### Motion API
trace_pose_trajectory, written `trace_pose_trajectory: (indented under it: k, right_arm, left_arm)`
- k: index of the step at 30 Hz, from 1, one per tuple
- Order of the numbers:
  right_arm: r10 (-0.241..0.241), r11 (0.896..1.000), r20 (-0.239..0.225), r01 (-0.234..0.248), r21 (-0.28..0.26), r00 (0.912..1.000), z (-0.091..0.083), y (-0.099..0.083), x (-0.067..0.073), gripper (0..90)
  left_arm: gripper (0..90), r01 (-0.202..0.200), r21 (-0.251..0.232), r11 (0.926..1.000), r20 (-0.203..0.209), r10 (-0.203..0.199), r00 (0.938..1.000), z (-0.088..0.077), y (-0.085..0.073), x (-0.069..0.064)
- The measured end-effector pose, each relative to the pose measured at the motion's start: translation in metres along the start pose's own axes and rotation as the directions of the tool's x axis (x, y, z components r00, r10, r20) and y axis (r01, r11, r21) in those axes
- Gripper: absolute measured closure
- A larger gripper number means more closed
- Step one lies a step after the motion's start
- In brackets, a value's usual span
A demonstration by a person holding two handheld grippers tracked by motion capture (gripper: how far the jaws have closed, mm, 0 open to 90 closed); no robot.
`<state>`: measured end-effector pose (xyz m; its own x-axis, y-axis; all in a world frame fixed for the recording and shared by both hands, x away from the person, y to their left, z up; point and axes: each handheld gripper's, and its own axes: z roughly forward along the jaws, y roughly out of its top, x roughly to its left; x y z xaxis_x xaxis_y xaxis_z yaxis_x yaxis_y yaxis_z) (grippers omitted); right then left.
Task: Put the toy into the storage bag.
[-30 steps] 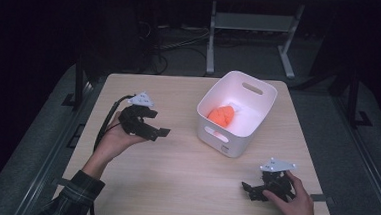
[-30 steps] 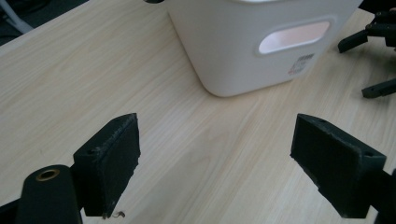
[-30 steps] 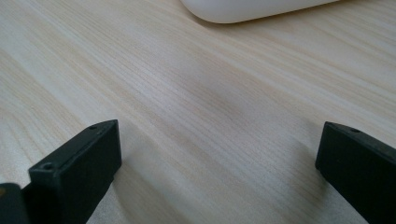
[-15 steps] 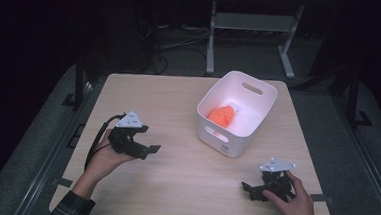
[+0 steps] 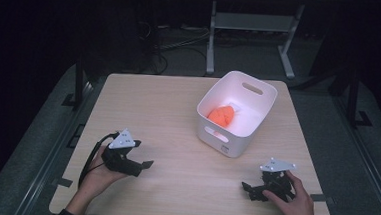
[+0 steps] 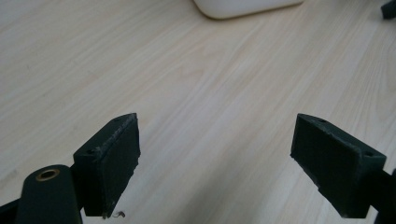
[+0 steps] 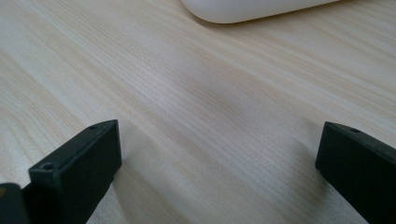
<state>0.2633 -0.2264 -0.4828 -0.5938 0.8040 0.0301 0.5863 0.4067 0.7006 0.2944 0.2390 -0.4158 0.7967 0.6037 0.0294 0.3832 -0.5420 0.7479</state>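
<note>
A white bin (image 5: 235, 140) stands on the wooden table (image 5: 153, 105), right of centre, with an orange object (image 5: 223, 114) lying inside it. My left gripper (image 5: 142, 165) rests low at the table's front left, held by a hand, jaws wide apart and nothing between them. In the left gripper view its fingers (image 6: 109, 158) hover over bare wood, with the bin's base (image 6: 243, 7) far ahead. My right gripper (image 5: 247, 187) sits at the front right, open too, pointing left. The bin's base (image 7: 252, 9) shows at the top of the right gripper view.
A metal stand (image 5: 251, 26) and cables (image 5: 177, 46) lie on the dark floor beyond the table's far edge. Bare wood stretches between the two grippers and left of the bin.
My left gripper has drawn back from mid-table toward the front left edge and dropped lower. The right gripper, bin and orange object have stayed put.
</note>
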Motion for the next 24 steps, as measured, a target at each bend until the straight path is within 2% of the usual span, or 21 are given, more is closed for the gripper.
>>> trace_pose_trajectory:
  k: [14, 21, 24]
  right_arm:
    - [0.0, 1.0, 0.0, 0.0, 0.0, 1.0, 0.0, 0.0, 0.0, 0.0]
    - [0.0, 1.0, 0.0, 0.0, 0.0, 1.0, 0.0, 0.0, 0.0, 0.0]
    - [0.0, 1.0, 0.0, 0.0, 0.0, 1.0, 0.0, 0.0, 0.0, 0.0]
  left_arm:
    - [14.8, 0.031, 0.03, 0.9991, -0.02, -0.03, 0.9993, 0.0, -0.037, -0.008]
    - [14.7, 0.05, 0.062, 0.9968, -0.045, -0.047, 0.9979, 0.001, -0.056, -0.009]
    - [14.7, 0.039, 0.082, 0.9959, -0.07, -0.033, 0.997, 0.002, -0.062, -0.01]
